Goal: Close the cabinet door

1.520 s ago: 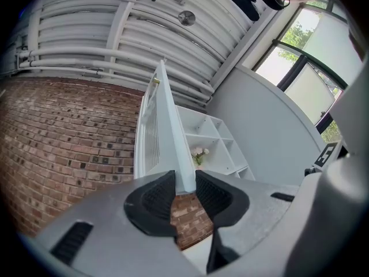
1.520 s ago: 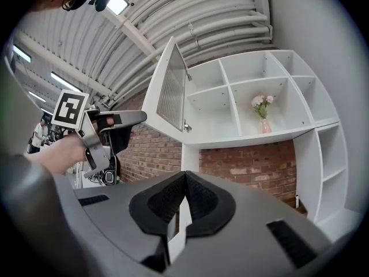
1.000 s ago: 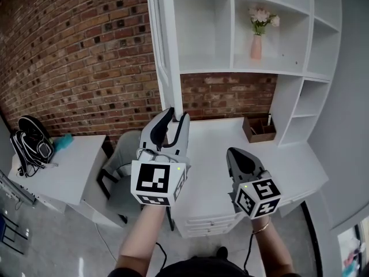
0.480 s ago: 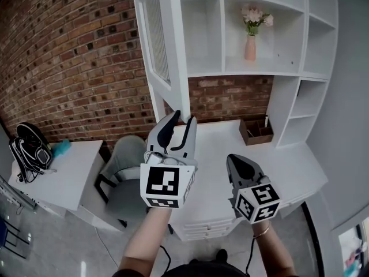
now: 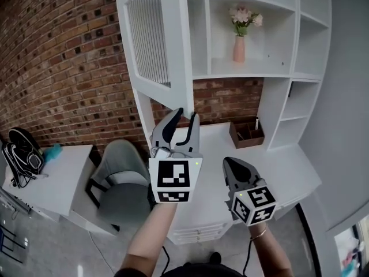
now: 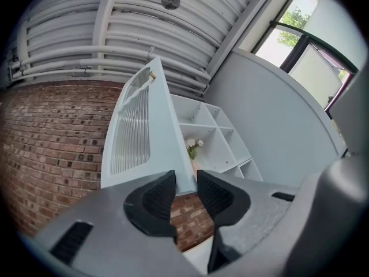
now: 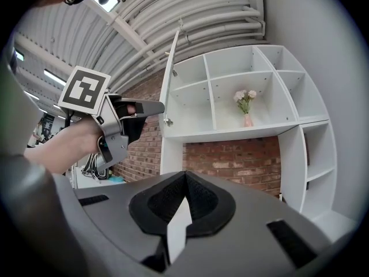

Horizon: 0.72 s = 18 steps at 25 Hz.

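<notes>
In the head view, the cabinet door (image 5: pixel 151 36) is hanging open at the left side of the shelves (image 5: pixel 253 68), with the left gripper (image 5: pixel 185 117) pointing just below its lower corner.

In the left gripper view, the jaws are opening, nothing pressed between them. The door looks a stiff, light, hinged panel. I'd be pushing its solid frame near the free edge, not the ribbed insert (image 6: pixel 131 133).

In the right gripper view, the right gripper (image 7: pixel 183 180) is sitting closed and empty.

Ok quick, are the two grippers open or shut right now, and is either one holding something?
Left gripper: open, jaws opening, holding nothing; the cabinet door edge shows just beyond them.
Right gripper: shut, empty.
</notes>
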Each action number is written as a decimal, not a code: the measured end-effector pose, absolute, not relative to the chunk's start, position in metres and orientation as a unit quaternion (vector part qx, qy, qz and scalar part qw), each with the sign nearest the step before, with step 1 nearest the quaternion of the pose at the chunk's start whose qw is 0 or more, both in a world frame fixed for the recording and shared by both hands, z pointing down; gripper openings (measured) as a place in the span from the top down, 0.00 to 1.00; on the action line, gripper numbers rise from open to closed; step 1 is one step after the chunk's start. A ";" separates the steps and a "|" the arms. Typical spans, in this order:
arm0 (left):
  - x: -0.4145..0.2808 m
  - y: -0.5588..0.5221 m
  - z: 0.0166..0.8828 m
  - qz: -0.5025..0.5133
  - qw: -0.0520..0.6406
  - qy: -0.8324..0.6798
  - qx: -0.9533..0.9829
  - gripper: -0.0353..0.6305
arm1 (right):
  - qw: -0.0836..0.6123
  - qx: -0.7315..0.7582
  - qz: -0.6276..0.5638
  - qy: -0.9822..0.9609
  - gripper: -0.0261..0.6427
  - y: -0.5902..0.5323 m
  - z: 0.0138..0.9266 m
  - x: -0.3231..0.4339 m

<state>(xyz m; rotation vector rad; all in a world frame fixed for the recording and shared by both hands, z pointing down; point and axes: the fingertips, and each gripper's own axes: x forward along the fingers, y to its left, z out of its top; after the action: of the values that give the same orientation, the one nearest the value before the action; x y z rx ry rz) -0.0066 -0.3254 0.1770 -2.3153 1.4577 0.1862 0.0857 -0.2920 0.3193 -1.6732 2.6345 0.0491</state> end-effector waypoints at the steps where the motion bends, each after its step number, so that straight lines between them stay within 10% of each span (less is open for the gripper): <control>1: -0.002 -0.329 0.177 0.064 0.199 0.522 -0.827 0.78 | 0.011 -0.537 0.015 0.843 0.96 -0.294 0.320 0.089; 18: 0.057 -0.406 0.178 0.052 0.189 0.542 -0.818 0.78 | 0.007 -0.528 0.012 0.849 0.96 -0.338 0.328 0.129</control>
<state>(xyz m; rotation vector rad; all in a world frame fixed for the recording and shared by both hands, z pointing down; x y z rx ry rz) 0.0570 -0.4056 0.1777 -2.2996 1.5232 0.1450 0.1294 -0.3383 0.3285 -1.6494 2.6560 0.0380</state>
